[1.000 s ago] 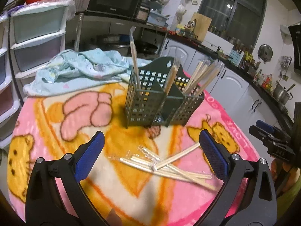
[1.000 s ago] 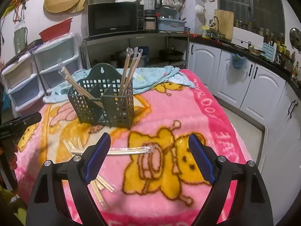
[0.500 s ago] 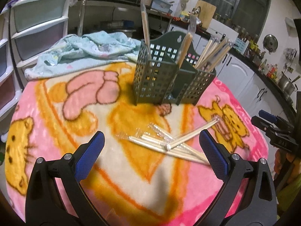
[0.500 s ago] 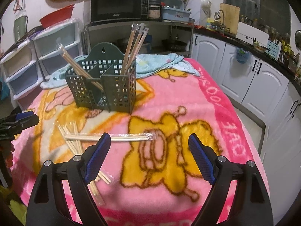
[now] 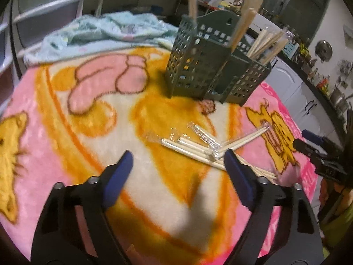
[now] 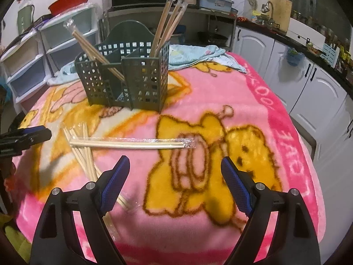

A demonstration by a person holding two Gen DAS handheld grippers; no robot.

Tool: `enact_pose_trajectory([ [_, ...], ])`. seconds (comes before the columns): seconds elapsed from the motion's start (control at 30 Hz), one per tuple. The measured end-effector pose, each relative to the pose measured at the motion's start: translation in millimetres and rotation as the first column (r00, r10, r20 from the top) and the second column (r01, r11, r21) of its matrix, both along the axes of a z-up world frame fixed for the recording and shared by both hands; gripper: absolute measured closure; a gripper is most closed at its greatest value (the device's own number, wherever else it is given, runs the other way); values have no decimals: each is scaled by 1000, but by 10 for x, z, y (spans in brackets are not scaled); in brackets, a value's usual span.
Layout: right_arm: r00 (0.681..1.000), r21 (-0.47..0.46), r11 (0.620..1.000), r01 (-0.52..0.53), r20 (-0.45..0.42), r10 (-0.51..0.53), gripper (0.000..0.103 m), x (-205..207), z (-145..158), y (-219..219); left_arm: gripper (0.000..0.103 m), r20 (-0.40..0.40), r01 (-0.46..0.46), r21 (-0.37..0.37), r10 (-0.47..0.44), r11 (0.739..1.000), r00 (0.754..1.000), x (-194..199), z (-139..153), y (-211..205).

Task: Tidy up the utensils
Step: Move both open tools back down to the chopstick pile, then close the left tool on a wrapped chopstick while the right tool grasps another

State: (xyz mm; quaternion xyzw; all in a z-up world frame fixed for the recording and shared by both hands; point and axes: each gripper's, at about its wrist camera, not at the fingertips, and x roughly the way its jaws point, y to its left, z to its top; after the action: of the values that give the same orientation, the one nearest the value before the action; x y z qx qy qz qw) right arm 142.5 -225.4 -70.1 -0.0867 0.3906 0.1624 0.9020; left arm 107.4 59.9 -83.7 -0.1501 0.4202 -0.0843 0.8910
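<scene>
Right wrist view shows the green caddy [image 6: 128,79] standing toward the far side of the table, on the pink cartoon blanket [image 6: 253,101], with wrapped chopsticks already upright in two of its compartments: a bundle of three or so in the right one [image 6: 169,19] and a slanting pair in the left one [image 6: 92,48]. By my reading the job is partly done. What is left lies flat on the blanket nearer the front edge: one wrapped pair [image 6: 130,143] lying crosswise, on top of a fanned heap of loose chopsticks [image 6: 86,156] toward the left side. The right gripper [image 6: 174,176] is spread wide and empty, hovering just short of the crosswise pair. In the left wrist view the left gripper [image 5: 176,170] is likewise spread wide with nothing in it, and its right blue pad [image 5: 237,177] sits over the near end of the heap [image 5: 194,146]. Against the frames from a second ago, both grippers have closed in and dropped toward the blanket: the caddy and the heap loom larger, the heap has slid down to the left gripper's fingers, and the crosswise pair now lies close ahead of the right gripper. Nothing on the blanket appears to have shifted, and neither claw has narrowed.
</scene>
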Motion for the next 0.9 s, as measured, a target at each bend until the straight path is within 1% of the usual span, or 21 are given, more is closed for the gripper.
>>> enact_pose_trajectory([
  [0.07,1000,1,1000,-2,-10,2,21,51,-21,7,43,-18,-7,-36,6,999,1000,52,-49,31],
  [0.13,1000,-2,1000,0,-16,0,21,104,-39,10,48,-42,-26,-69,24,997,999,119,-102,92],
  [0.23,1000,-10,1000,-1,-23,1,21,172,-74,19,52,-72,-53,-116,45,992,996,184,-183,178],
  [0.37,999,-12,1000,3,-43,-3,21,283,-130,-3,56,-74,-57,-129,47,990,996,213,-199,200],
  [0.5,998,-2,1000,21,-57,-21,22,382,-156,-49,62,-83,-71,-122,61,990,995,263,-216,208],
  [0.57,997,0,1000,28,-65,-28,23,442,-176,-78,70,-85,-79,-101,71,992,994,291,-218,214],
  [0.6,997,1,1000,30,-69,-30,27,462,-183,-89,72,-85,-81,-92,73,992,994,305,-218,221],
  [0.63,997,3,999,32,-77,-31,29,505,-192,-102,78,-87,-89,-80,82,993,993,312,-220,228],
  [0.67,996,6,999,33,-80,-33,30,524,-196,-106,81,-90,-97,-78,90,992,992,323,-227,243],
  [0.7,996,13,999,35,-84,-34,32,551,-200,-111,83,-93,-101,-81,93,992,991,331,-232,257],
  [0.73,995,27,999,33,-94,-30,34,597,-210,-113,86,-93,-102,-76,95,992,991,339,-235,262],
  [0.87,992,50,998,31,-126,-25,42,732,-274,-94,89,-90,-100,-61,95,993,991,334,-234,265],
  [0.9,990,52,998,33,-136,-26,45,760,-294,-93,89,-90,-98,-55,93,994,992,333,-232,264],
])
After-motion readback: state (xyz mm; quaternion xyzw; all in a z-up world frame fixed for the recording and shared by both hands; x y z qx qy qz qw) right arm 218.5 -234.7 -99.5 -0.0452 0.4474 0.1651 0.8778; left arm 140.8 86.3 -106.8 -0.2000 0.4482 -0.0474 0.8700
